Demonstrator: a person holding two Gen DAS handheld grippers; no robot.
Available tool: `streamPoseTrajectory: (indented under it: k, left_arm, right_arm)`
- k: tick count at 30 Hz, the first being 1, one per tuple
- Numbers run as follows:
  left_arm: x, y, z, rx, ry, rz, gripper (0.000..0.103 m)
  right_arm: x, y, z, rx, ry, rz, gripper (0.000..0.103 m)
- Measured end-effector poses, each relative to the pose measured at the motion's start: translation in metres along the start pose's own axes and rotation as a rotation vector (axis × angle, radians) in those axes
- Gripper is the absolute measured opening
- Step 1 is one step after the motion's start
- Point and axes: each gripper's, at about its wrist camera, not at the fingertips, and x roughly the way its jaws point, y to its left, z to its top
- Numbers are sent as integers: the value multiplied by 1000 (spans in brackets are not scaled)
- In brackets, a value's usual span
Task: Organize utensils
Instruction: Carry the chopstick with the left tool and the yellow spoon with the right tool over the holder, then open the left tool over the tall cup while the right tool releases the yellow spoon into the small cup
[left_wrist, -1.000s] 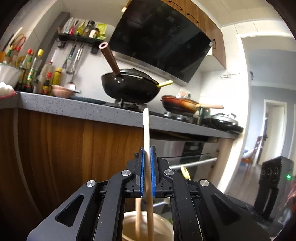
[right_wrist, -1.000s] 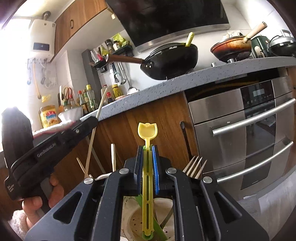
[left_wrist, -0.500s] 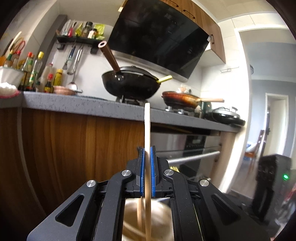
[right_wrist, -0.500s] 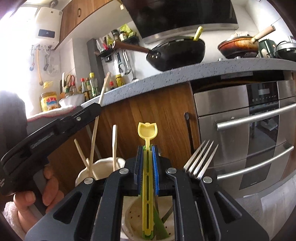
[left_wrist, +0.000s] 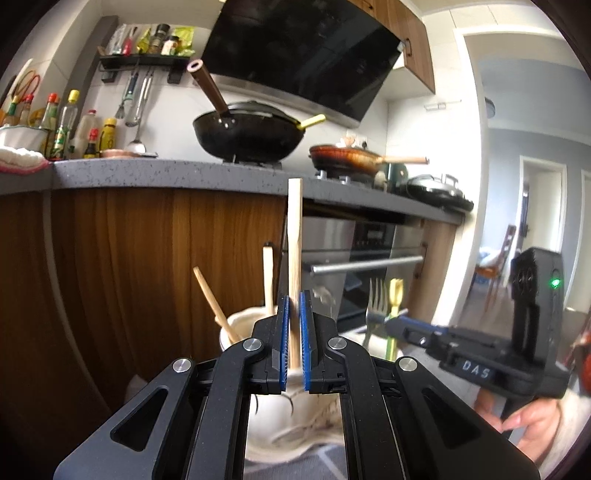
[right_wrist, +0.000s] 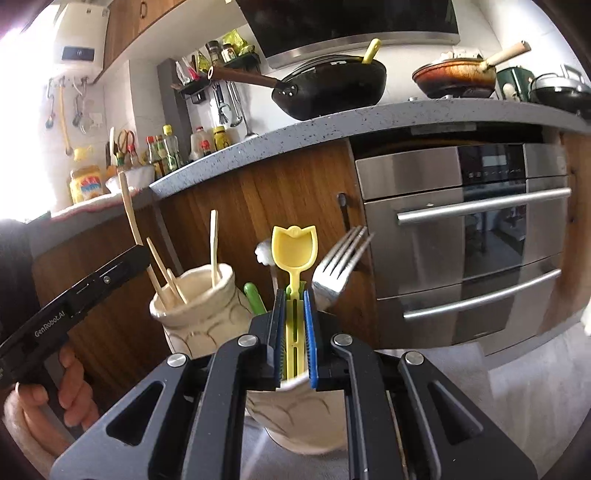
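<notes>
My left gripper (left_wrist: 294, 332) is slightly parted around an upright wooden chopstick (left_wrist: 295, 258) whose lower end is inside a cream ceramic holder (left_wrist: 240, 326) with two other chopsticks (left_wrist: 218, 314). My right gripper (right_wrist: 293, 332) is slightly parted around a yellow tulip-handled utensil (right_wrist: 294, 254) that stands in a second cream holder (right_wrist: 303, 417) beside a metal fork (right_wrist: 341, 262) and a green utensil (right_wrist: 254, 297). The chopstick holder (right_wrist: 201, 314) stands just left of it. The left gripper body (right_wrist: 88, 291) shows at left there; the right gripper body (left_wrist: 480, 362) shows at right in the left wrist view.
Both holders stand on a grey surface (right_wrist: 498, 373) in front of wooden cabinets (left_wrist: 129, 258) and a steel oven (right_wrist: 461, 229). A grey counter (right_wrist: 332, 122) above carries a black wok (right_wrist: 332, 88), a pan (right_wrist: 454, 75) and bottles (right_wrist: 166, 147).
Both grippers have dropped lower and pulled back, so the two holders now show in front. The jaws have loosened a little around the chopstick and the yellow utensil, which now rest in the holders.
</notes>
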Motion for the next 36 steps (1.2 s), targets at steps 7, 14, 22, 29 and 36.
streamPoseTrajectory:
  k: [7, 14, 22, 29, 36]
  left_arm:
    - [9, -1, -7, 4, 49, 6, 10]
    - [7, -8, -9, 36, 37, 29, 25]
    - [1, -10, -8, 48, 22, 48, 40]
    - [-14, -14, -11, 47, 3, 57, 61]
    - [-28, -24, -24, 52, -6, 92, 87]
  right_arm:
    - [1, 5, -7, -38, 31, -42, 10]
    - [2, 0, -8, -31, 42, -54, 11]
    - [-5, -5, -5, -8, 24, -60, 30]
    - [-29, -13, -2, 36, -18, -57, 60]
    - [-55, -19, -8, 65, -45, -54, 87]
